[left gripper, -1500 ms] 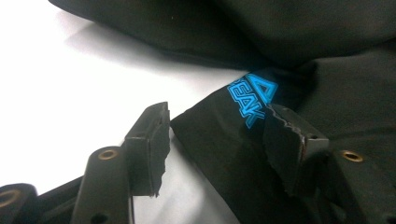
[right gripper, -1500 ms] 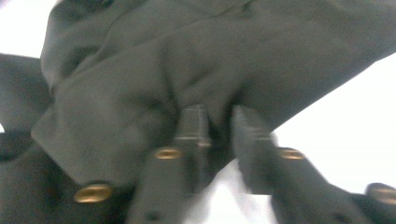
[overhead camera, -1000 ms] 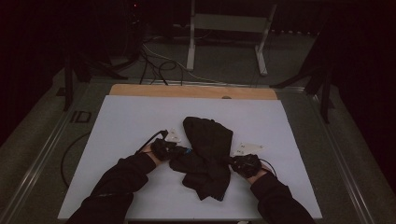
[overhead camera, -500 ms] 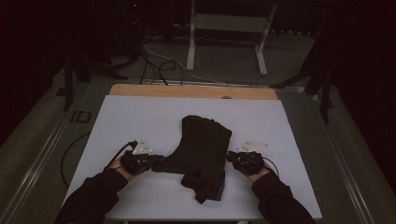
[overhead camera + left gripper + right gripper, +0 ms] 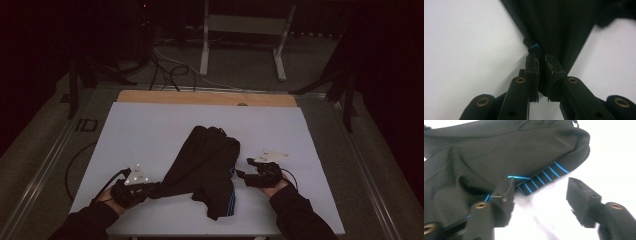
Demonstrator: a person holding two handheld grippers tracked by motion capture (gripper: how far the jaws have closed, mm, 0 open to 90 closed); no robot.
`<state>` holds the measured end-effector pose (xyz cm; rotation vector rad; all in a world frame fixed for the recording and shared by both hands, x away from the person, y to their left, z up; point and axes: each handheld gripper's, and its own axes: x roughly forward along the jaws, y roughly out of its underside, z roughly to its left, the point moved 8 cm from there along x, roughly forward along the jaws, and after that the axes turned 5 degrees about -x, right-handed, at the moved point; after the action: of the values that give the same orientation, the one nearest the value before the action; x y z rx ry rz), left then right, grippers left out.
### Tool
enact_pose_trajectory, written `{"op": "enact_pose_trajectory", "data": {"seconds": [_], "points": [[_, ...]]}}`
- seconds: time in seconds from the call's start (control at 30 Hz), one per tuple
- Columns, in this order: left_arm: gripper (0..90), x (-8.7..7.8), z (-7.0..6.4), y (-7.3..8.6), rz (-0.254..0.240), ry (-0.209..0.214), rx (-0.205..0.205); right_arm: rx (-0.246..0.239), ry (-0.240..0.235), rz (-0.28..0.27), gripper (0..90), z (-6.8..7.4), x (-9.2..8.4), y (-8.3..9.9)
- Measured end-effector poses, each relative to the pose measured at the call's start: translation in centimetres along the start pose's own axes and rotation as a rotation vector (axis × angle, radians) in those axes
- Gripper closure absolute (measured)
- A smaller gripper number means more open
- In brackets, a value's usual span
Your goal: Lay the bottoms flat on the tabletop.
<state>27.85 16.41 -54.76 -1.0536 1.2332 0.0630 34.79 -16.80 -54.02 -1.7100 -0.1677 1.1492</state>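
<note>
Black garment (image 5: 207, 165) lies mid-tabletop (image 5: 150, 125). Left tongs (image 5: 155, 189) clenched on its corner, stretching it out sideways. Right tongs (image 5: 242, 172) just opening, released, nothing between, beside blue-striped hem (image 5: 541, 181). Advice: keep left pull low and steady; regrip hem squarely before spreading.

My right gripper (image 5: 540, 202) has just been opening, its jaws wide apart with bare white tabletop (image 5: 614, 152) between them. The black garment (image 5: 499, 152) lies beyond, its blue-striped band (image 5: 541, 178) beside one jaw.
</note>
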Motion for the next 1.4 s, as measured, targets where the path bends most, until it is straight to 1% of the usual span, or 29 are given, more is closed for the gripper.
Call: {"op": "enact_pose_trajectory", "data": {"seconds": [0.03, 0.07, 0.1, 0.17, 0.2, 0.23, 0.3, 0.33, 0.37, 0.4, 0.43, 0.47, 0.5, 0.6, 0.67, 0.73, 0.77, 0.8, 0.9, 1.0, 1.03, 1.07, 1.1, 1.13, 1.2, 1.23, 1.27, 1.33, 1.4], "points": [[81.7, -0.5, -0.5, 0.6, 0.033, 0.007, 0.026, 0.004, -0.011, -0.007, 28.6, 0.1, 0.0, -0.1], [83.2, -0.7, -0.7, 0.8, 0.044, 0.015, 0.029, 0.003, -0.018, -0.009, 19.3, 0.2, 0.2, -0.1], [85.4, -0.9, -0.8, 1.1, 0.060, 0.029, 0.032, -0.005, -0.015, -0.014, 17.7, 0.3, 0.2, -0.1], [85.3, -1.3, -1.1, 1.4, 0.082, 0.060, 0.042, -0.011, 0.007, -0.016, 15.6, 0.3, 0.3, -0.2], [84.5, -1.5, -0.9, 1.4, 0.081, 0.055, 0.045, -0.012, 0.000, -0.015, 15.6, 0.3, 0.3, -0.2], [78.9, -1.6, -0.6, 1.2, 0.069, 0.042, 0.041, -0.002, -0.002, -0.003, 15.8, 0.3, 0.4, -0.1], [67.6, -1.8, 0.2, 0.4, 0.033, 0.014, 0.012, 0.018, 0.000, -0.002, 15.8, 0.0, 0.5, -0.1], [60.2, -1.9, 0.6, -0.2, 0.008, 0.005, -0.004, 0.022, 0.006, -0.001, 16.1, -0.1, 0.6, 0.0], [55.5, -1.9, 1.0, -0.8, -0.015, 0.005, -0.012, 0.028, 0.008, 0.013, 17.1, -0.2, 0.7, 0.1], [52.7, -1.8, 1.3, -1.4, -0.034, 0.008, -0.029, 0.031, -0.011, 0.023, 19.4, 0.0, 0.8, 0.3], [48.3, -1.6, 1.6, -2.1, -0.051, 0.010, -0.041, 0.026, -0.016, 0.035, 25.8, 0.1, 0.9, 0.5], [46.2, -1.3, 1.9, -2.6, -0.062, 0.010, -0.043, 0.022, -0.020, 0.046, 32.4, 0.2, 1.0, 0.6], [45.0, -0.9, 2.2, -3.2, -0.073, 0.007, -0.050, 0.025, -0.050, 0.053, 35.7, 0.6, 1.1, 0.8], [41.3, 0.5, 3.1, -4.7, -0.097, 0.021, -0.083, 0.012, -0.086, 0.099, 44.8, 1.7, 1.6, 1.3], [40.3, 1.6, 3.3, -5.4, -0.095, 0.036, -0.086, 0.012, -0.098, 0.136, 49.6, 2.4, 1.9, 1.6], [39.1, 3.0, 3.6, -6.0, -0.088, 0.046, -0.098, 0.017, -0.148, 0.155, 53.6, 3.2, 2.2, 1.8], [39.1, 3.7, 3.7, -6.2, -0.080, 0.051, -0.107, 0.030, -0.170, 0.174, 54.7, 3.7, 2.3, 2.0], [39.1, 4.4, 3.9, -6.3, -0.069, 0.050, -0.114, 0.030, -0.188, 0.177, 54.6, 4.0, 2.4, 2.0], [37.5, 6.3, 4.1, -6.5, -0.034, 0.048, -0.111, 0.018, -0.218, 0.170, 53.1, 4.9, 2.6, 1.8], [36.2, 7.9, 4.1, -6.7, -0.022, 0.058, -0.118, 0.005, -0.216, 0.149, 44.7, 5.7, 2.9, 1.2], [34.9, 8.2, 4.0, -6.8, -0.021, 0.061, -0.117, -0.013, -0.203, 0.145, 41.6, 5.7, 3.1, 1.1], [34.4, 8.6, 4.0, -6.9, -0.022, 0.059, -0.118, -0.026, -0.194, 0.147, 40.2, 5.9, 3.3, 1.1], [34.2, 8.9, 4.0, -7.0, -0.021, 0.058, -0.122, -0.033, -0.200, 0.145, 39.4, 6.2, 3.5, 1.0], [33.3, 9.1, 4.0, -7.1, -0.026, 0.058, -0.128, -0.029, -0.200, 0.145, 38.2, 6.4, 3.8, 1.0], [32.9, 9.3, 4.0, -7.4, -0.033, 0.053, -0.128, -0.044, -0.181, 0.154, 38.3, 6.6, 4.4, 0.9], [32.9, 9.4, 3.9, -7.5, -0.036, 0.057, -0.129, -0.041, -0.173, 0.156, 38.3, 6.8, 4.6, 0.8], [32.9, 9.5, 3.7, -7.6, -0.033, 0.060, -0.122, -0.045, -0.176, 0.147, 39.3, 6.9, 4.8, 0.7], [33.0, 9.7, 3.4, -7.7, -0.033, 0.044, -0.104, -0.038, -0.174, 0.134, 40.7, 7.3, 5.1, 0.4], [37.5, 9.8, 3.2, -7.8, -0.040, 0.044, -0.094, -0.054, -0.161, 0.133, 48.1, 7.5, 5.4, 0.3]]}}
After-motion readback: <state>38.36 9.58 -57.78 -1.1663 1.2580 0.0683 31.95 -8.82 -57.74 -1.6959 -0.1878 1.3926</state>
